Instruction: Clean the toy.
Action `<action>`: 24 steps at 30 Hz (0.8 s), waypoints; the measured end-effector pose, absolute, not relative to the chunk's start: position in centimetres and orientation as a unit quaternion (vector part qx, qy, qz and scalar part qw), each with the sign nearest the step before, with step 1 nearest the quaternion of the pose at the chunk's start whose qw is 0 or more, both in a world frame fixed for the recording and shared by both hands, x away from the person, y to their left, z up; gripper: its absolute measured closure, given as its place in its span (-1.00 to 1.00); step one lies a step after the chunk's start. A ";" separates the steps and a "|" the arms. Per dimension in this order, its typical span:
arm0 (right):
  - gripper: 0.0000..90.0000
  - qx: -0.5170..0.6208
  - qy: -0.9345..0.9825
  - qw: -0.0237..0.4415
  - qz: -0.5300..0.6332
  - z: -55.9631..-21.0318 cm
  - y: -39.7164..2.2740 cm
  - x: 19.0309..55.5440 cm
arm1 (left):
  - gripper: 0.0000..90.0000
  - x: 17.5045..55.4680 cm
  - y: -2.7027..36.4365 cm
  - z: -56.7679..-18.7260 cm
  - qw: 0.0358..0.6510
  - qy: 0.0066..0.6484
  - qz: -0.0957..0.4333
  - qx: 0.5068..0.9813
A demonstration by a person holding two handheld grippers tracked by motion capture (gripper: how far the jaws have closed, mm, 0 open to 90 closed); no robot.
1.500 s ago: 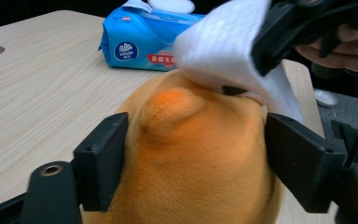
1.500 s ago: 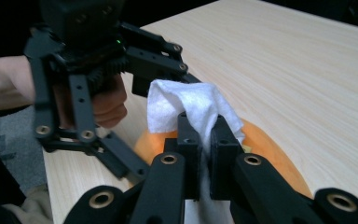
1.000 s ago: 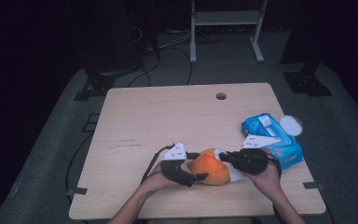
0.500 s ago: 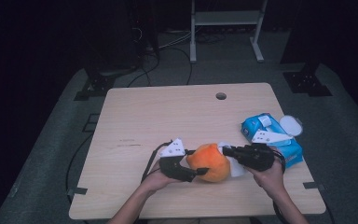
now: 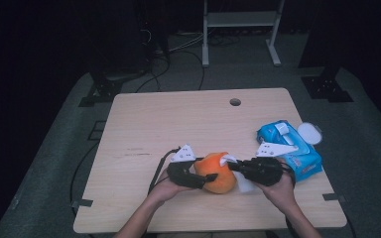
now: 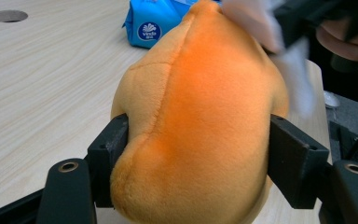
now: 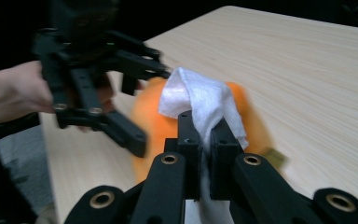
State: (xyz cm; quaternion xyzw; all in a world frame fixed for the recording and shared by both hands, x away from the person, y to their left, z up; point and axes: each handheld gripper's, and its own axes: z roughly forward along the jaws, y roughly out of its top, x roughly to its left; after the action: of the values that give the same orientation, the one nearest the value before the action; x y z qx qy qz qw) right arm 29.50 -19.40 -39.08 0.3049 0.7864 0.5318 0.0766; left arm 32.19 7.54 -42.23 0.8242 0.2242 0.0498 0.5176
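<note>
The wooden table (image 5: 144,124) fills the middle of the high view. Low centre on it sits the orange plush toy (image 5: 218,171), squeezed between the jaws of the left gripper (image 5: 198,177), which have just been closing. The right gripper (image 5: 234,166), clamped on a white wipe (image 7: 200,100), presses it against the toy's top.

Both forearms come in from the near edge and angle inward, so the two tools face each other. The left hand-held gripper (image 5: 202,177) has just been closing; its jaws press in on both flanks of the orange plush toy (image 6: 200,121). The right hand-held gripper (image 5: 235,166) has its jaws pinched tight on a white wipe (image 7: 204,100) draped over that toy.
</note>
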 end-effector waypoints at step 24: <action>0.89 0.275 0.799 0.067 0.531 -39.2 -18.2 29.0 | -0.27 32.1 7.4 -43.0 0.526 0.203 0.072 0.823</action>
State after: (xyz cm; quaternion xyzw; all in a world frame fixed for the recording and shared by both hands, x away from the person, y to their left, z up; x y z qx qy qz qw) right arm 29.03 -18.20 -39.20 0.2749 0.7989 0.5307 0.0673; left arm 32.08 7.35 -42.98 0.8227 0.2032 0.0721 0.5260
